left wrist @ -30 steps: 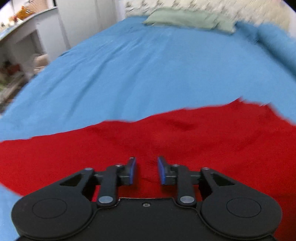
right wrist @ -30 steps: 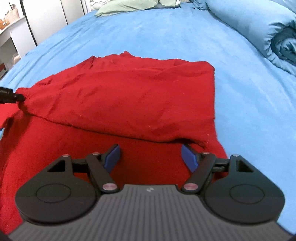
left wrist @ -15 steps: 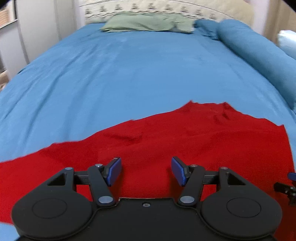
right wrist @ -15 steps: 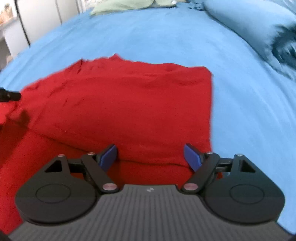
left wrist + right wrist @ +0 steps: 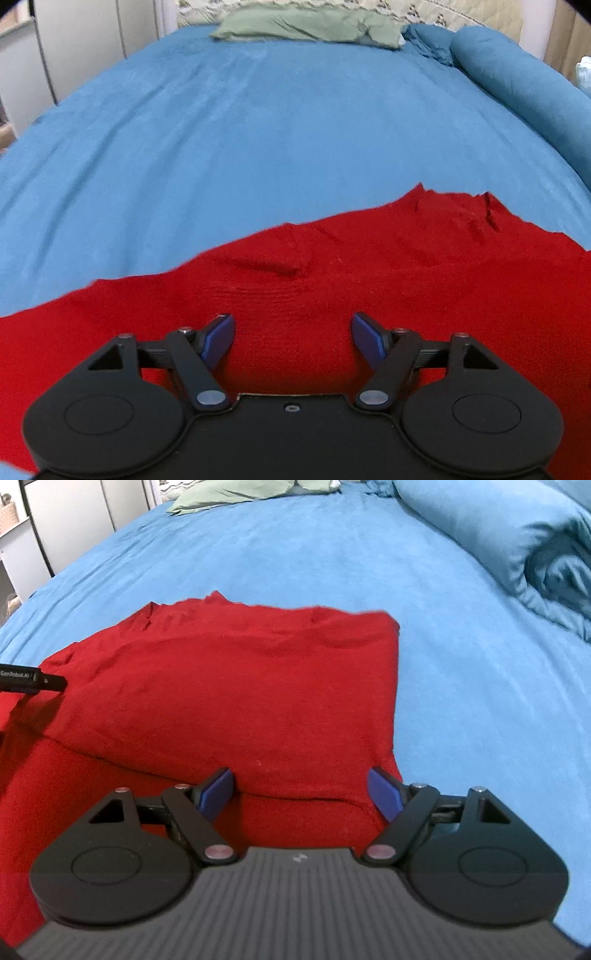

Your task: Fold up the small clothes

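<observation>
A red knit garment (image 5: pixel 332 273) lies on the blue bed sheet (image 5: pixel 258 129). In the right wrist view the garment (image 5: pixel 229 686) shows a folded-over upper layer on top of a lower layer. My left gripper (image 5: pixel 293 338) is open and empty, just above the red cloth. My right gripper (image 5: pixel 303 790) is open and empty, above the near edge of the folded layer. Part of the left gripper's body (image 5: pixel 33 679) shows at the left edge of the right wrist view.
A green pillow (image 5: pixel 306 24) lies at the head of the bed. A rolled blue duvet (image 5: pixel 517 539) runs along the right side. White cabinets (image 5: pixel 74 48) stand to the left of the bed.
My left gripper has opened from nearly shut to wide and its view has swung right. My right gripper stays open and has shifted slightly over the fold.
</observation>
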### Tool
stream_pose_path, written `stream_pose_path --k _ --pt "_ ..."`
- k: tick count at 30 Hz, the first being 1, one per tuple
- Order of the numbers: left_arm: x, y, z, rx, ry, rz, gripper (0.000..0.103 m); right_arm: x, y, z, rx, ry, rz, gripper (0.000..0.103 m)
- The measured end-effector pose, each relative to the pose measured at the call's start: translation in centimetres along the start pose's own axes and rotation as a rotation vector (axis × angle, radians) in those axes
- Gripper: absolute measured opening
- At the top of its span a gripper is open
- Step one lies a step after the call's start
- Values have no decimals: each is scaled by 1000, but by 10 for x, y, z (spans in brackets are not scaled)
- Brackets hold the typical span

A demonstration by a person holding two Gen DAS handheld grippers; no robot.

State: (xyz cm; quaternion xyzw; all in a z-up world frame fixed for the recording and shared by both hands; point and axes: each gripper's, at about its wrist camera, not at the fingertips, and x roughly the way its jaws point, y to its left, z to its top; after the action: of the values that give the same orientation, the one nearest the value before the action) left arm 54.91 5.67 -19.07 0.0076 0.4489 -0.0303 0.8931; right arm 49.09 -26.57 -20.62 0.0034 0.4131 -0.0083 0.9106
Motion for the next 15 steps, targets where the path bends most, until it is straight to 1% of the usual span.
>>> stream_pose_path --k 3,4,7,9,10,11,12,14,15 --pt "-37 10 -7 -7 -42 40 76 -19 11 12 14 -38 10 96" --pt "-52 15 -11 -29 -46 47 76 -27 16 16 26 -46 12 96" --pt "-97 37 -24 -91 -58 36 76 -53 42 30 32 -66 22 96" --pt "-121 55 -30 -123 -57 65 78 -68 62 39 36 -75 36 97" --pt "-130 65 -32 -145 -55 82 88 -74 73 42 40 -77 48 99" --pt "-139 77 -35 -174 -56 101 100 -80 86 45 47 -78 57 103" --pt "-147 92 -39 -208 -64 123 103 -83 97 47 56 -75 66 103" --pt "-157 124 -47 -287 -89 154 103 -88 120 47 74 -78 102 103" --pt "-158 141 -51 -332 -89 165 103 -89 130 47 80 -82 121 103"
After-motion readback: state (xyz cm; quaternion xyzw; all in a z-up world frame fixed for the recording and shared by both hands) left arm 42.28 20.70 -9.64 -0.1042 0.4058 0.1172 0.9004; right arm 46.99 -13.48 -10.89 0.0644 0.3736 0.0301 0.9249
